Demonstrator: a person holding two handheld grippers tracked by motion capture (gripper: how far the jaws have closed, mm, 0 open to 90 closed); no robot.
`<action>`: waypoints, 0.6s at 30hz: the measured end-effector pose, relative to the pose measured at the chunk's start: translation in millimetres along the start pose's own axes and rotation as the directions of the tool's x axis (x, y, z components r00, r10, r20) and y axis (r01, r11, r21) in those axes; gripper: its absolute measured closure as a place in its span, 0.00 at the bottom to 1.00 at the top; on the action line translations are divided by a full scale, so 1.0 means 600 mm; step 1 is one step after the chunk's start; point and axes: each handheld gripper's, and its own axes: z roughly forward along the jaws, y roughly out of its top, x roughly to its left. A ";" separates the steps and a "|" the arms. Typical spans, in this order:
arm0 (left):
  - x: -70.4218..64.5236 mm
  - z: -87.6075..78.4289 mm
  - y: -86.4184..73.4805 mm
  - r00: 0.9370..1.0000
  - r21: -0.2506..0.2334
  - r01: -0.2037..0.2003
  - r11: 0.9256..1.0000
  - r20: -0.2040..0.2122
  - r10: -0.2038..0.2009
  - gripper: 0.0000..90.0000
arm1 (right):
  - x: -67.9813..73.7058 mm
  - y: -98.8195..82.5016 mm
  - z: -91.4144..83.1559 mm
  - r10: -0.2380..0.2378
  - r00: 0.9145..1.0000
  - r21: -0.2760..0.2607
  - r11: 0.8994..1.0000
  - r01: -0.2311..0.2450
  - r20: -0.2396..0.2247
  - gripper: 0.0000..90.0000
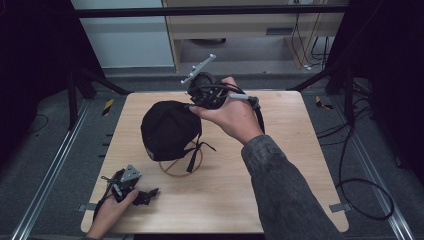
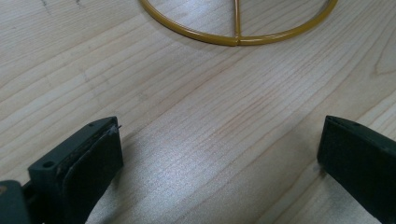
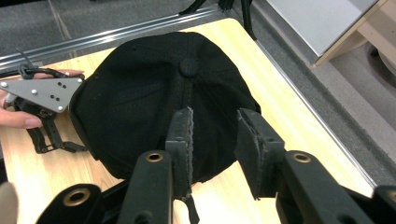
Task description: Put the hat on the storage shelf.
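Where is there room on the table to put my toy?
The table is bare right of the cap and along the near edge beside the left gripper. It is crowded in the middle, around the cap, its gold stand and the right gripper.

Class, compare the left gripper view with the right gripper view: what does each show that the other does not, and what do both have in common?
Left gripper view alone: the curved yellow metal wire ring of a stand, lying on the wood, and the left tool with its jaws spread wide and nothing between them.

Right gripper view alone: the black fabric baseball cap with its top button, the grey floor, and the right tool, jaws parted just over the cap's rear edge.

Shared: the light wooden table and a pair of black jaws rising from the bottom.
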 end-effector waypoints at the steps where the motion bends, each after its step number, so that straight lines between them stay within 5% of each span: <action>1: 0.000 0.000 0.000 1.000 0.001 0.000 1.000 0.001 0.000 0.00 | 0.000 -0.004 -0.003 0.005 1.000 -0.004 1.000 -0.005 0.008 0.69; 18: 0.000 0.000 0.000 1.000 0.001 -0.001 1.000 0.001 0.001 0.00 | -0.016 -0.047 -0.037 0.058 0.996 -0.038 0.998 -0.056 0.062 0.49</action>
